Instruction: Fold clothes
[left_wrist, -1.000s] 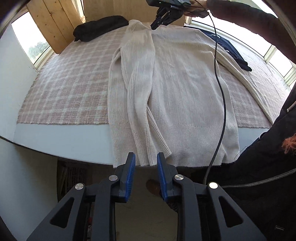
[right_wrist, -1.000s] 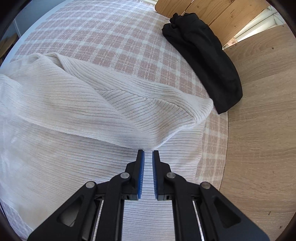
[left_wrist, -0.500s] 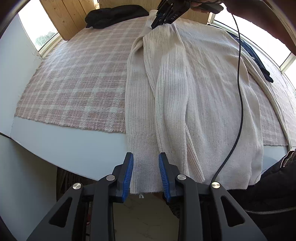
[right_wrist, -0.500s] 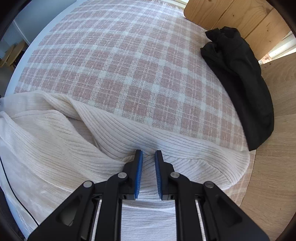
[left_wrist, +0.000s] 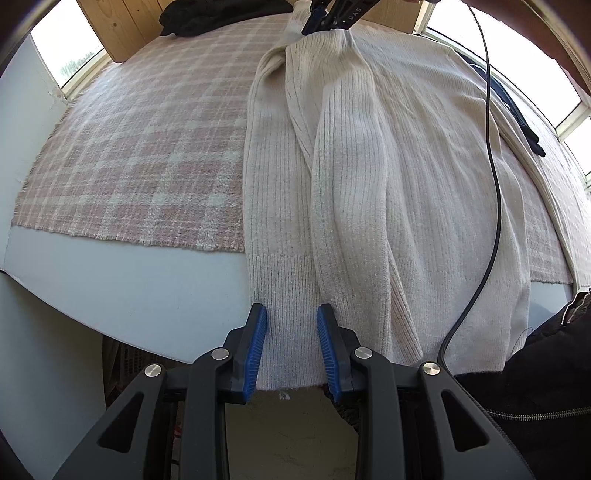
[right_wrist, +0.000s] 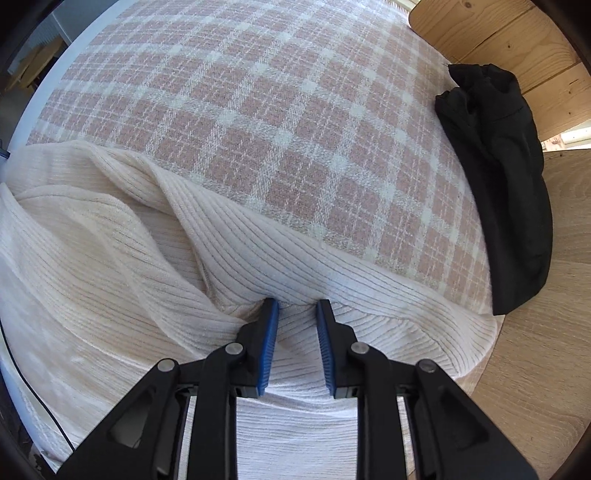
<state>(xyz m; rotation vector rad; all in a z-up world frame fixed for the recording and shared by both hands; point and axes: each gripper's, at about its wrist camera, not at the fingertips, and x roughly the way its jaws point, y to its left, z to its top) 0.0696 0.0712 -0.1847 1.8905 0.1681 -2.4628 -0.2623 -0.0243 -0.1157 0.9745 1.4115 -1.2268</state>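
One cream ribbed knit sweater (left_wrist: 369, 177) lies flat, long axis running away from the left gripper (left_wrist: 291, 347): hem at its jaws, shoulder under the right gripper (right_wrist: 297, 332). Left jaws part-open astride the hem, having just widened, pads not pressing. Right jaws part-open over a knit fold, just widened. Beneath: pink-and-white plaid cloth (right_wrist: 280, 122) on a white table (left_wrist: 122, 280). Beyond, a black garment (right_wrist: 506, 184) against wooden boards (right_wrist: 491, 33).

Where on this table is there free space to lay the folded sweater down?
The widest free patch is the plaid cloth between the cream sweater and the black garment. A bare white strip of table runs along the near edge. The sweater's other side is crowded by a dark garment.
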